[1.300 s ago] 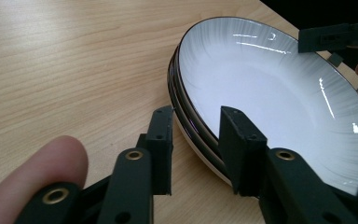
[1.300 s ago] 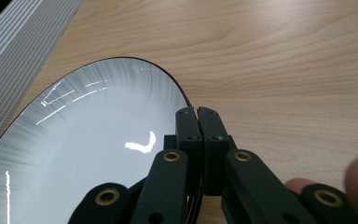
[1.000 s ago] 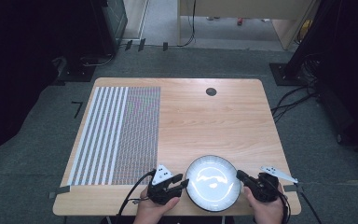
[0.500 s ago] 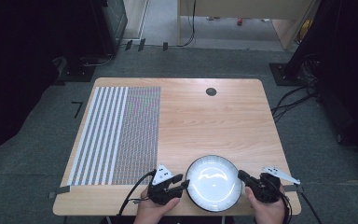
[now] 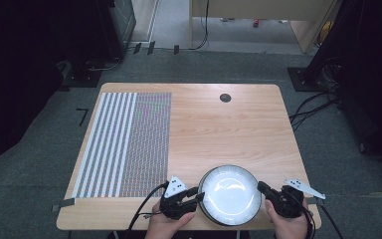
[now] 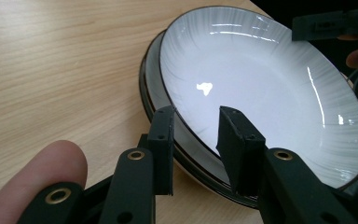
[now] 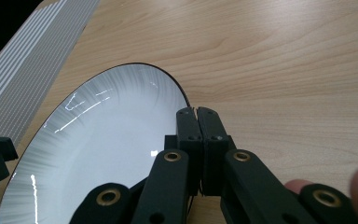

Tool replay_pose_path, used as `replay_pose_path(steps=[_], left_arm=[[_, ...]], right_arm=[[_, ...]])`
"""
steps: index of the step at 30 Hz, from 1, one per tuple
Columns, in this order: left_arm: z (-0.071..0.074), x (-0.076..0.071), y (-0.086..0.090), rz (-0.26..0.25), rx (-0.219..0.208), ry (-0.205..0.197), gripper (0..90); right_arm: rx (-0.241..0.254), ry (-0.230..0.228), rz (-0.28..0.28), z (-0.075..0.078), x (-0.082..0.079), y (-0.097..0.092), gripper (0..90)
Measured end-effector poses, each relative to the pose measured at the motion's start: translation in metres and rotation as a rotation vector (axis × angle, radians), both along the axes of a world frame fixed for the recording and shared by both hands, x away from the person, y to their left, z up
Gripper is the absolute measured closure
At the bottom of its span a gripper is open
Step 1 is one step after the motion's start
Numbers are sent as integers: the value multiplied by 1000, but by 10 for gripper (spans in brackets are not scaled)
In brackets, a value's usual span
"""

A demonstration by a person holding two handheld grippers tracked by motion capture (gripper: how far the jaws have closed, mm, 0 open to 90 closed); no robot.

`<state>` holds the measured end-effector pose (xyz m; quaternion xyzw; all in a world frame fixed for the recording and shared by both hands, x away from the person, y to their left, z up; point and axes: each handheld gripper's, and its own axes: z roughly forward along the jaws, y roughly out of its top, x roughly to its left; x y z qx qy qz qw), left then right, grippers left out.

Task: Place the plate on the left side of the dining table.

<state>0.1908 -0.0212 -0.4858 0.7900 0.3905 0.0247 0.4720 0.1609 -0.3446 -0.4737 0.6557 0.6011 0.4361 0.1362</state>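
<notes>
Two white plates with dark rims are stacked at the table's near edge; the top plate (image 5: 229,194) (image 6: 261,79) (image 7: 102,140) sits skewed on the lower plate (image 6: 145,88). My left gripper (image 5: 199,195) (image 6: 196,116) straddles the top plate's left rim, one jaw outside and one over the bowl. Space shows between its pads, so it is open. My right gripper (image 5: 261,187) (image 7: 196,112) is shut on the top plate's right rim, and the thin edge vanishes between its closed jaws. Each gripper appears at the far side of the other's view.
A striped grey mat (image 5: 124,144) (image 7: 28,46) covers the left part of the wooden table (image 5: 229,124). A small black round disc (image 5: 225,97) sits near the far edge. The plates lie close to the near edge, between both hands.
</notes>
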Motion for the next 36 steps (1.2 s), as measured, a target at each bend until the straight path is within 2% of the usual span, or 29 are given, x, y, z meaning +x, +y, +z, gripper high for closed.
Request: replay_pose_path(steps=[8,12,16,25,32,36], left_arm=[[0,-3,-6,-33,8,-10,652],[-2,-3,-10,-51,7,-2,645],[-2,-3,-12,-53,2,-5,611],[-3,-3,-12,-48,-1,-5,608],[-3,-3,-13,-48,1,-8,607],[-3,-3,-12,-49,0,-8,608]], right_arm=[[-8,-9,-14,4,-4,-1,895],[-17,-14,-18,5,-6,-2,895],[-23,-16,-21,5,-7,-2,894],[-29,-14,-6,4,-6,-3,881],[-42,13,-2,3,-6,-2,802],[-38,58,-5,3,-6,-1,773]])
